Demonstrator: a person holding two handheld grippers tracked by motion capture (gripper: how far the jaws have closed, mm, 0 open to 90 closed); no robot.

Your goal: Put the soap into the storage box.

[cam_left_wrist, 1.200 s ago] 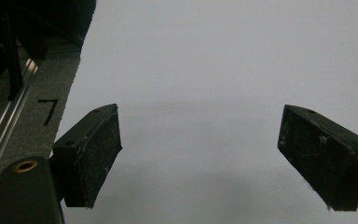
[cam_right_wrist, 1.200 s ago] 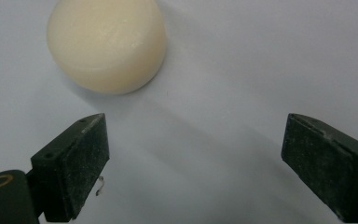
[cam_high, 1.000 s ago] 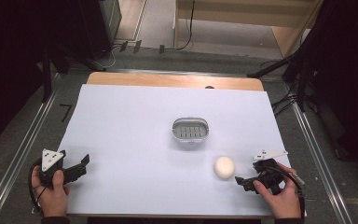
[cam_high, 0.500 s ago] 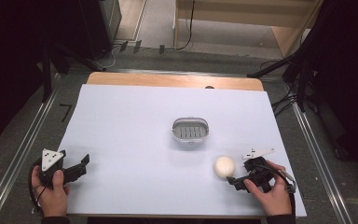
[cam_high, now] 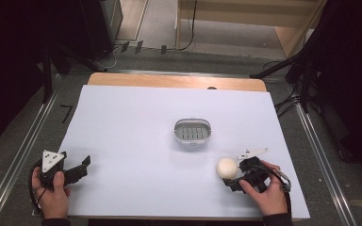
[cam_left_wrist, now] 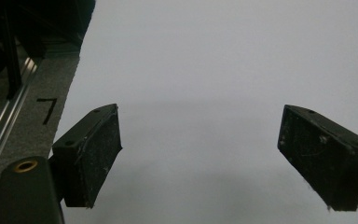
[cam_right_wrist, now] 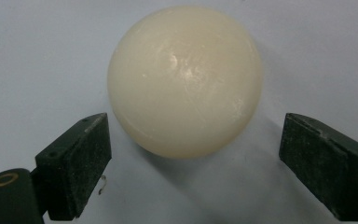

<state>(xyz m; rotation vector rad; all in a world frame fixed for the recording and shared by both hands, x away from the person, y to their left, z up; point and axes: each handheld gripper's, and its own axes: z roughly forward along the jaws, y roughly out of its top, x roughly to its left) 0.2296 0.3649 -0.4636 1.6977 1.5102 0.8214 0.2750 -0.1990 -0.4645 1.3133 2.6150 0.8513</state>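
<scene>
Cream-white ball sits on the white surface, near the front right, just ahead of the right gripper. Looks like a soap or smooth round thing, glossy top. Grey slotted dish stands mid-surface, well apart from the ball, up and to the left of it in the high view; likely the drop spot, so the ball lies where the right hand can reach it easily and carry it a short way over.

Right gripper points at the ball from the person's side, low over the surface. In the right gripper view the ball lies just beyond the two black pads, centred on the gap. Jaws released, spread wider than the ball; neither pad touches it, bare surface visible between each pad and the ball. Nothing held yet. My read: this is the approach step, lining up so both pads can pass either side of the ball. Round and smooth, so it may roll off if one pad bumps it first.

Left gripper rests at the front left corner of the surface, held in the left hand, well apart from ball and dish; parked out of the way. Left gripper view: jaws wide apart, released, nothing between them, plain white surface ahead.
</scene>
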